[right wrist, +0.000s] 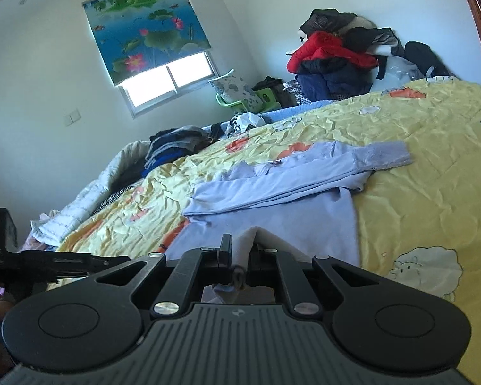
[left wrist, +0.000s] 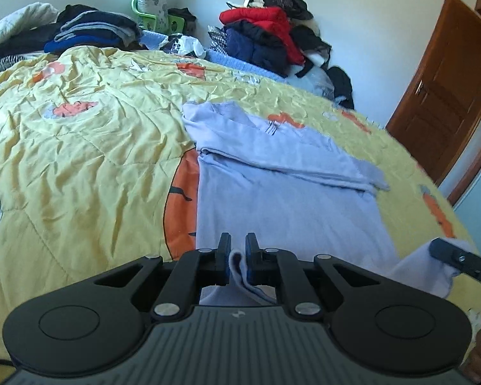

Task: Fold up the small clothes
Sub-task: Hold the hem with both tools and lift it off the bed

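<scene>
Your left gripper (left wrist: 238,258) has its jaws pressed together on a fold of the pale lavender top's (left wrist: 288,199) near hem, the cloth bunched between the blue pads and hanging down behind them. Your right gripper (right wrist: 239,256) pinches the same hem further along, its jaws closed on a raised peak of fabric that stands up between the black fingers (right wrist: 225,250).

The garment lies spread on the yellow bedspread (left wrist: 80,147) directly ahead of both sets of jaws, its body running away from them across the bed. Both long sleeves are folded across the chest; in the right wrist view one sleeve (right wrist: 381,157) reaches out to the right, its cuff resting flat on the bedspread. A small dark mark sits near the neckline (left wrist: 271,126). The near edge of the top is lifted off the bed where you hold it, while the upper half lies flat.

From the left wrist view, the right gripper shows at the right edge, with lavender cloth draped around its tip. From the right wrist view, the left gripper appears low at the left edge.

Beyond the garment, a stack of folded dark clothes (left wrist: 93,32) rests at the far side of the bed, and a heap of jackets, one red (left wrist: 266,22), is piled against the wall. A wooden door (left wrist: 445,89) stands to the right.
</scene>
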The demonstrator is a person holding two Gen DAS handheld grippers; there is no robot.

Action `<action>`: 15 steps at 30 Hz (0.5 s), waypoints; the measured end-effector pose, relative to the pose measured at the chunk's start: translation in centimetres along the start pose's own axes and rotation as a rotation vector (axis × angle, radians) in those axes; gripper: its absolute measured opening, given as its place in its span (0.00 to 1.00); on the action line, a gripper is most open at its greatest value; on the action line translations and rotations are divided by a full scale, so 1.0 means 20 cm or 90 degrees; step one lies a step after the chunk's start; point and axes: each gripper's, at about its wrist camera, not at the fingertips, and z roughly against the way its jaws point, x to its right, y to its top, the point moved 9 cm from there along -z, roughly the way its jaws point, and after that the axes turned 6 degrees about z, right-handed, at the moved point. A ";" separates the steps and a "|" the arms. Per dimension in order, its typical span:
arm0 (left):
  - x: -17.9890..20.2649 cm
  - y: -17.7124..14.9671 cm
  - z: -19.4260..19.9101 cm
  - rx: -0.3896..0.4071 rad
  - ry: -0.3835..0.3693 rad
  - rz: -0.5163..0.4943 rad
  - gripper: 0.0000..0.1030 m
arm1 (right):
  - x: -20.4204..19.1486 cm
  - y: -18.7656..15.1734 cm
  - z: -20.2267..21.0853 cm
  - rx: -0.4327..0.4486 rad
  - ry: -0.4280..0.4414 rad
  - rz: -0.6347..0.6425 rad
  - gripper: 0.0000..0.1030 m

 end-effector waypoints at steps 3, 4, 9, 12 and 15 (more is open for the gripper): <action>0.02 -0.01 -0.04 -0.017 0.003 -0.021 0.09 | -0.01 -0.01 0.00 -0.003 -0.003 0.009 0.11; 0.02 -0.01 -0.05 -0.019 0.008 -0.030 0.09 | -0.01 -0.02 0.00 -0.003 -0.003 0.009 0.11; 0.03 -0.01 -0.07 -0.023 0.016 -0.039 0.09 | 0.00 -0.02 0.01 -0.001 -0.001 -0.002 0.11; 0.02 -0.01 -0.08 -0.022 0.022 -0.041 0.09 | 0.01 -0.01 0.01 -0.001 -0.001 0.000 0.11; 0.01 0.01 -0.10 -0.020 0.025 -0.037 0.09 | 0.01 -0.01 0.01 -0.002 -0.001 0.001 0.11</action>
